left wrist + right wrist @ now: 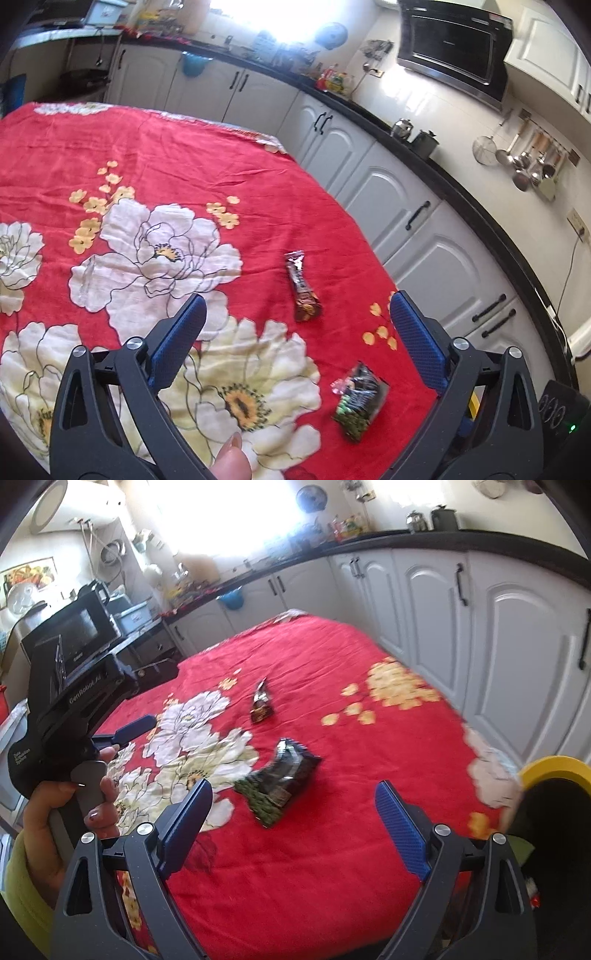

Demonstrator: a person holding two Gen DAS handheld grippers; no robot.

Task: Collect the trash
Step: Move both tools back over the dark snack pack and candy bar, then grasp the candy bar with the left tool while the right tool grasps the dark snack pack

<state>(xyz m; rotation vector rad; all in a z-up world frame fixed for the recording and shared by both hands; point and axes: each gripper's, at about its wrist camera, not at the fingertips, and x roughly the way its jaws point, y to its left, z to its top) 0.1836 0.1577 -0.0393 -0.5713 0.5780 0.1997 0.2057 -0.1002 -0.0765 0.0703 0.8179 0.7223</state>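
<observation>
A brown candy bar wrapper (302, 288) lies on the red flowered tablecloth (166, 155). A dark crumpled snack packet (360, 400) lies nearer, by the table's right edge. My left gripper (297, 306) is open and empty, hovering above the cloth just short of the candy wrapper. In the right wrist view the snack packet (279, 784) lies just ahead of my open, empty right gripper (293, 794), with the candy wrapper (261, 703) farther off. The left gripper (135, 729), held in a hand, shows at the left. A yellow-rimmed bin (554, 775) with a black liner stands at the right.
White kitchen cabinets (517, 646) with a black counter run close along the table's right side. A microwave (70, 635) stands at the far left. A range hood (450, 51) and hanging utensils (532, 162) are on the wall.
</observation>
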